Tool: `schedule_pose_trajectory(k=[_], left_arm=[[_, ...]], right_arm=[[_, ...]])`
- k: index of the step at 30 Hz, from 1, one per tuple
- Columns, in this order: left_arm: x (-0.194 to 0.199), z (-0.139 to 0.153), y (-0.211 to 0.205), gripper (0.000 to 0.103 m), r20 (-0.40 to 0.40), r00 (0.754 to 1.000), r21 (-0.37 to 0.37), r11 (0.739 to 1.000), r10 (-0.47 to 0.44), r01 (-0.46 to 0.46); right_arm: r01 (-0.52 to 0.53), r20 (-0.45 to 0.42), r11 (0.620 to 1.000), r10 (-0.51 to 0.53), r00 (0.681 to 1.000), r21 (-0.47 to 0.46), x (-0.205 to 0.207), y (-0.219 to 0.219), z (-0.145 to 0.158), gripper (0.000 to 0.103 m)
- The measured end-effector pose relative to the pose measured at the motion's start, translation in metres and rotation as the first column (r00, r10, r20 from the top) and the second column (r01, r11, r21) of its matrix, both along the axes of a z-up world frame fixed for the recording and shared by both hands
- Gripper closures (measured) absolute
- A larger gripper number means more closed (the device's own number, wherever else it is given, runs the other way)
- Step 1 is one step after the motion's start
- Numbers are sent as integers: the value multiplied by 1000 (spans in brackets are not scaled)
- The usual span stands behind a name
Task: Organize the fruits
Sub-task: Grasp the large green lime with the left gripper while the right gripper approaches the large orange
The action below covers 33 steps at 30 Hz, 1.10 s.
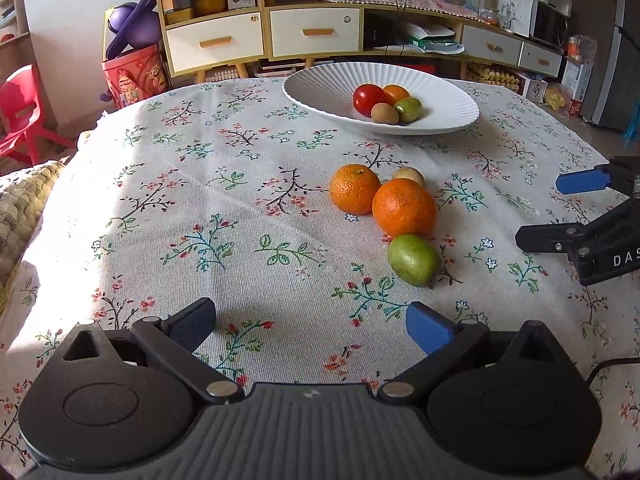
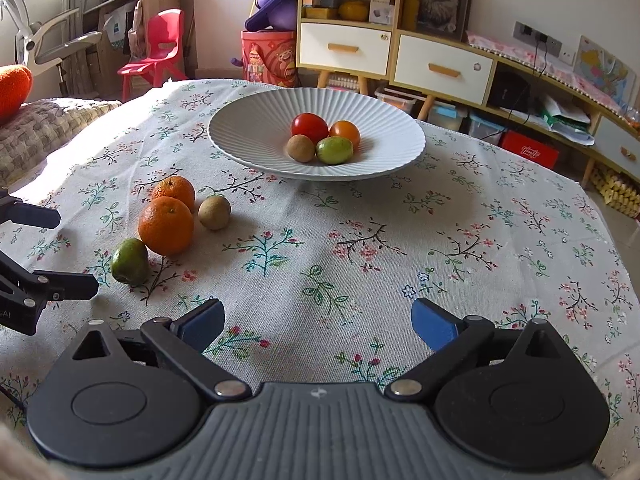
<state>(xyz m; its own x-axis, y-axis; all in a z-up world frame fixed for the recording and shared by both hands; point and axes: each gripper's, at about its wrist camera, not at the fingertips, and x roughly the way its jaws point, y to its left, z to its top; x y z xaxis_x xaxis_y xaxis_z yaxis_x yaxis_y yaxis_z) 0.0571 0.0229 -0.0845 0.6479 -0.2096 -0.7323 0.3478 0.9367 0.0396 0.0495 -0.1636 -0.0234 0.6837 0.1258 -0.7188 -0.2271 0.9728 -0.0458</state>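
While both grippers' fingers (image 1: 428,330) (image 2: 434,324) gape wide — empty, four fruits in white bowl (image 2: 248,120), four on tablecloth (image 2: 400,248).

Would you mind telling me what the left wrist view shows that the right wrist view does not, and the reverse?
Only the left wrist view shows the microwave on the sideboard and the open left gripper close up. Only the right wrist view shows the white office chair by the window and the orange cushion, with the open right gripper close up. Both show the white bowl holding four fruits, two oranges, a brown fruit and a green fruit on the floral tablecloth, and the red chair.
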Motion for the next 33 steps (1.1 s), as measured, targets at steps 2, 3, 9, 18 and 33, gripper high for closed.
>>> schedule_pose_trajectory(k=[2, 3, 9, 18, 33], left_arm=[[-1, 0, -1, 11, -3, 1000, -19, 1000, -6, 6], [-2, 1, -2, 11, -2, 1000, -29, 999, -16, 16], [-5, 0, -15, 26, 9, 997, -95, 992, -80, 81], [2, 1, -30, 69, 22, 990, -157, 978, -139, 141], [7, 12, -7, 86, -40, 998, -81, 995, -57, 54]], right_arm=[[-6, -2, 1000, 6, 1000, -4, 0, 1, 0, 3], [-9, -3, 1000, 9, 1000, -8, 0, 1, -1, 3], [1, -6, 1000, -1, 1000, -12, 3, -1, -4, 3], [-3, -1, 1000, 3, 1000, -14, 3, 0, -5, 3], [-76, 11, 997, 76, 997, -16, 8, 29, -4, 4]])
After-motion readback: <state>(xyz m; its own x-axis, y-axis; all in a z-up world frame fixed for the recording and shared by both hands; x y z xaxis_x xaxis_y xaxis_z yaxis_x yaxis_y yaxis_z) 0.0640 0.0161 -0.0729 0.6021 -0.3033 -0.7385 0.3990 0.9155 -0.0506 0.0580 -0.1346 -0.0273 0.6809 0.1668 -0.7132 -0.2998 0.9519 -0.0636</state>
